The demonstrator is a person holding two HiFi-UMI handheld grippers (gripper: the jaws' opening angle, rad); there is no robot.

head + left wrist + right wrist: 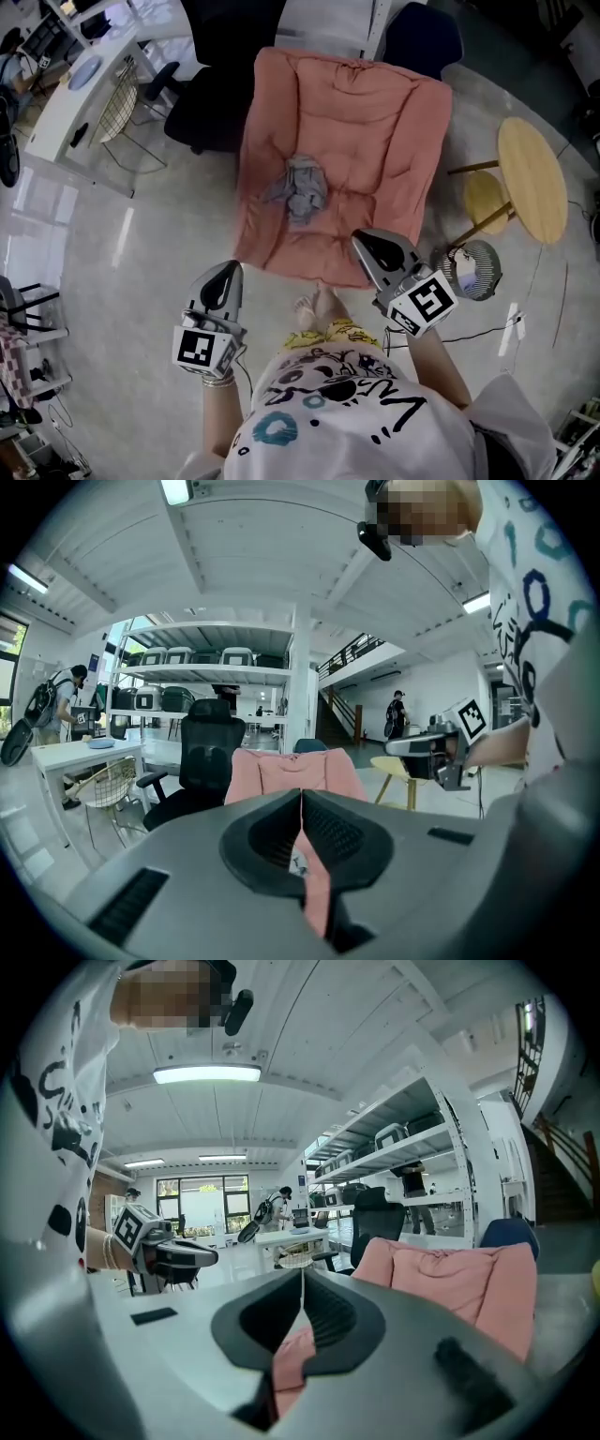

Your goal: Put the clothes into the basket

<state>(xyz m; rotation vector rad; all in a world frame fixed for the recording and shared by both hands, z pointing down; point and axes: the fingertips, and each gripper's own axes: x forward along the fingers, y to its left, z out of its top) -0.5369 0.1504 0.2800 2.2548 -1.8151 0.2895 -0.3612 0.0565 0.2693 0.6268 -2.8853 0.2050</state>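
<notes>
A crumpled grey garment (296, 190) lies in the middle of a pink padded lounge chair (375, 122). Both grippers hover in front of the chair's near edge, apart from the garment. My left gripper (229, 269) is shut and holds nothing; its jaws meet at the tip (302, 794). My right gripper (360, 240) is also shut and empty, its jaws closed to a line (302, 1274). It reaches over the chair's front right corner. Each gripper view shows the pink chair (292, 769) (450, 1274) ahead and the other gripper beside it. The garment is hidden in both gripper views.
A wire basket (118, 99) stands by a white desk (66, 103) at the far left. A black office chair (202, 117) sits left of the pink one. A round wooden table (532, 178), a yellow stool (485, 199) and a round wire object (473, 269) are on the right.
</notes>
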